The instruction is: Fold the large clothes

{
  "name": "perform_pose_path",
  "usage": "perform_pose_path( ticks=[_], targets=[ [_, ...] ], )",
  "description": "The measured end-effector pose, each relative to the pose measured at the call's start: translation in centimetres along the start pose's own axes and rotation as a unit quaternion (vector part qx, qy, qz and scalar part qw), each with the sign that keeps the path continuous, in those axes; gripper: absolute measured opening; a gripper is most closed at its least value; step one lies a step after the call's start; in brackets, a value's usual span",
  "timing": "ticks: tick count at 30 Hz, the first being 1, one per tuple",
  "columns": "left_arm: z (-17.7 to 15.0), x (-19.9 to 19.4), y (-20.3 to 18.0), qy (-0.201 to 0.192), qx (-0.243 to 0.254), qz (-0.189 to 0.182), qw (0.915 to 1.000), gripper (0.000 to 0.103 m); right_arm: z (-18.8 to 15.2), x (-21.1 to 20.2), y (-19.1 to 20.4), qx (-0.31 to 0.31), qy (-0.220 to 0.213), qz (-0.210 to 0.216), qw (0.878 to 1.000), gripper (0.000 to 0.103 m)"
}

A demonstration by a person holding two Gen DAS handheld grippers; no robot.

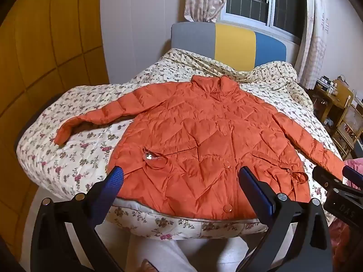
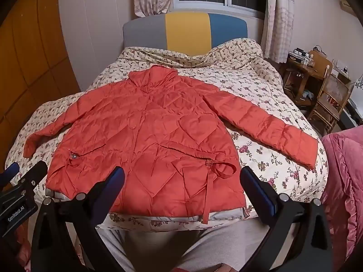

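An orange quilted jacket (image 1: 204, 140) (image 2: 147, 136) lies flat and face up on the floral bed cover, collar toward the headboard, both sleeves spread outward. Its left sleeve (image 1: 90, 117) angles down to the left; its right sleeve (image 2: 267, 122) stretches toward the bed's right edge. A belt loop (image 2: 223, 168) lies near the hem. My left gripper (image 1: 181, 179) hovers open above the hem, nothing between its blue pads. My right gripper (image 2: 182, 178) is also open over the hem's right part, holding nothing. In the left wrist view the right gripper (image 1: 340, 181) shows at the right edge.
The bed's floral quilt (image 2: 261, 154) has a grey, yellow and blue headboard (image 2: 186, 29). A wooden wardrobe (image 1: 40, 68) stands at the left. A wooden side table and chair (image 2: 326, 90) sit at the right. A pink blanket (image 2: 342, 181) lies at the near right. The person's light trousers (image 2: 158, 244) are below.
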State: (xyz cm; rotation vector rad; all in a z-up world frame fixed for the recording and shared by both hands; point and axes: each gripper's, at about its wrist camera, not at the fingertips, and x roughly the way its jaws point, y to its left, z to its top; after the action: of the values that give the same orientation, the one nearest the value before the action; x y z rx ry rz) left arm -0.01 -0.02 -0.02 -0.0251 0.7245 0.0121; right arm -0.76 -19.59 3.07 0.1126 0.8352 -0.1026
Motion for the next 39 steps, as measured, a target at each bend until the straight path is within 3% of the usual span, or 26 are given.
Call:
perform_pose_path(
  ticks=[39],
  targets=[
    [-0.5,-0.2,-0.4,-0.004,0.007,-0.007,0.9999,0.100,-0.4,0.6,-0.4,0.007,0.011,0.004,1.000,0.101]
  ],
)
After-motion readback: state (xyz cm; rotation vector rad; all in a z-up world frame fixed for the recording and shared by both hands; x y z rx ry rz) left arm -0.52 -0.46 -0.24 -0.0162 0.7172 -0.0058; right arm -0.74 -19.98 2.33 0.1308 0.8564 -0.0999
